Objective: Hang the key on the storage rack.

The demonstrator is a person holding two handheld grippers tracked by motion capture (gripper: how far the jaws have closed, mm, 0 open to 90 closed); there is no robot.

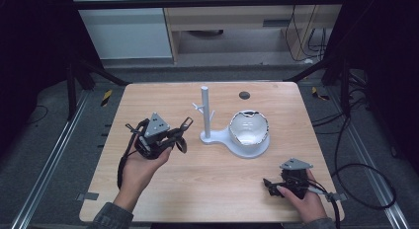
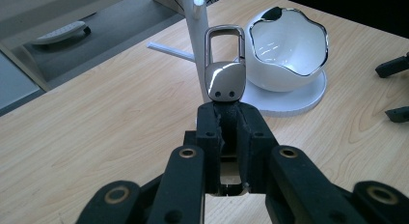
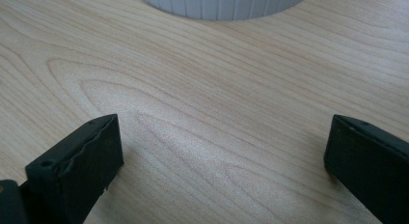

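My left gripper (image 1: 178, 132) (image 2: 226, 113) is shut on the lower end of a shiny metal key-ring tag (image 2: 224, 74) (image 1: 187, 123), whose rectangular loop points up and away. The tag is in the air just short of the white peg stand (image 1: 206, 113) (image 2: 193, 45), level with its pole. A white bowl with a wavy dark rim (image 1: 248, 128) (image 2: 287, 45) sits on the stand's round base (image 1: 247, 151) (image 3: 222, 4). My right gripper (image 1: 270, 185) (image 3: 222, 151) stands open low over the wood near the front right, nothing between its jaws.
The wooden table (image 1: 207, 189) has a small black disc (image 1: 244, 95) at its back edge. Short pegs (image 1: 199, 108) stick out of the stand's pole. Cables (image 1: 365, 189) trail off the right side. Bare wood lies between the two hands.
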